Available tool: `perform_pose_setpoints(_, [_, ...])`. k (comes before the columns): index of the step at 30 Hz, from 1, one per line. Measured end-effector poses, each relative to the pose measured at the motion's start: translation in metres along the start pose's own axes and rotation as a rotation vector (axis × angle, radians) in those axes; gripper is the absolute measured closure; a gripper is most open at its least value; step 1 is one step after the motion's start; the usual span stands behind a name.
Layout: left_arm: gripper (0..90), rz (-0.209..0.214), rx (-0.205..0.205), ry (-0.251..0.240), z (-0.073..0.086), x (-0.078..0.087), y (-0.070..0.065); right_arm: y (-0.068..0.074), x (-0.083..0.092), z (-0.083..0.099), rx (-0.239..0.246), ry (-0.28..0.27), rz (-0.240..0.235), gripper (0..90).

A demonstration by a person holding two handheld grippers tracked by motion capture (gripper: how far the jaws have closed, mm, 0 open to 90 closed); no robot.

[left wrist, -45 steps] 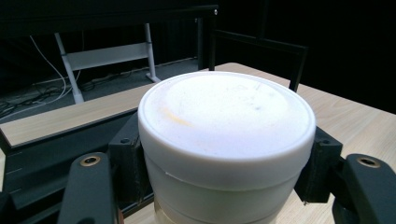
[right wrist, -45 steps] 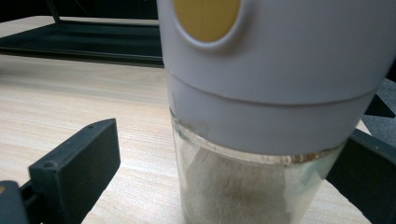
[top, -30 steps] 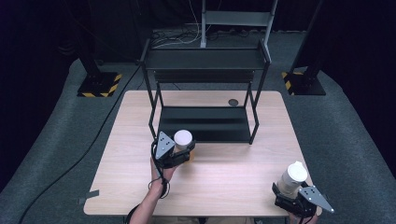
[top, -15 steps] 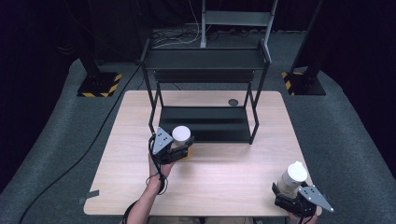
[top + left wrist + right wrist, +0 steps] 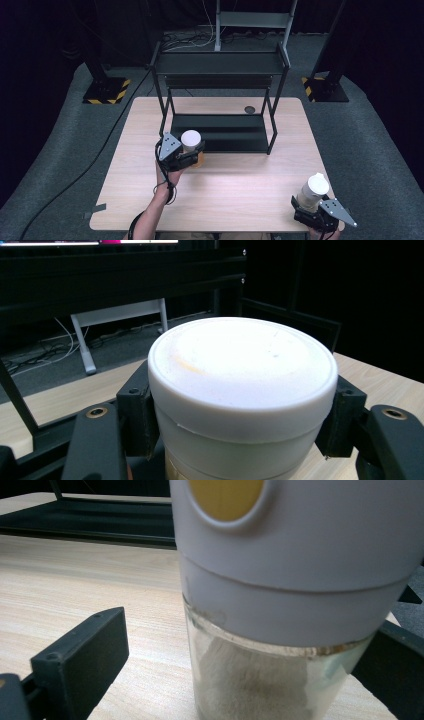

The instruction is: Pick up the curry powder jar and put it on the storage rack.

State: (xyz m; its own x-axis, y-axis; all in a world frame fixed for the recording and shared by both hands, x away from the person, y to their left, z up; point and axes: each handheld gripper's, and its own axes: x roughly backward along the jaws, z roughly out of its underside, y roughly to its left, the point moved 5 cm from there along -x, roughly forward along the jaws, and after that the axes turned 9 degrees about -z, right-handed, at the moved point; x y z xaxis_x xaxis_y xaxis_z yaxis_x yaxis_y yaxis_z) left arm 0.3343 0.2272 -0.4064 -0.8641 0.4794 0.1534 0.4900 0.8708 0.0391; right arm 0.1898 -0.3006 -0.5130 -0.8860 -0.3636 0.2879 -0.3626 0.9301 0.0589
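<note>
1. Near the rack's [image 5: 220, 100] front left leg, the left gripper [image 5: 192, 155] holds a white-lidded jar [image 5: 190, 140], its jaws clamped on the jar just under the lid; in the left gripper view the pads [image 5: 137, 412] press on both sides of it.
2. The jar hangs upright just in front of the rack's lower shelf [image 5: 225, 132], above the table [image 5: 240, 190]. Judging by that, the step in hand is setting it on that shelf.
3. To do it well, I would keep the jar upright and the grip firm, since the hold sits high, right below the lid, and the body could swing.
4. Steer to the right of the front left leg; the jar is near it and a knock could twist it in the jaws.
5. Go in low enough to pass under the upper shelves, then lower until the base rests flat on the shelf before easing the jaws apart.
6. Back straight out along the jaws' line, so a pad does not drag the jar over.
7. At the table's near right corner, the right gripper [image 5: 312, 212] is around a shaker [image 5: 312, 192] with a white cap and pale powder inside. In the right gripper view the left jaw stands clear of the glass, so I judge this gripper open, with the shaker between its jaws on the table.
8. A small dark disc [image 5: 249, 108] lies on the table behind the rack, well clear of the path.
</note>
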Motion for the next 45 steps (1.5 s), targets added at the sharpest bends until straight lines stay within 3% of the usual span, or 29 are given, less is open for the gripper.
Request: perform_pose_setpoints(45, [33.8,0.034,-0.025,0.008,-0.041,-0.017,0.017,0.0,0.0,0.0,-0.001,0.0,-0.002,0.0])
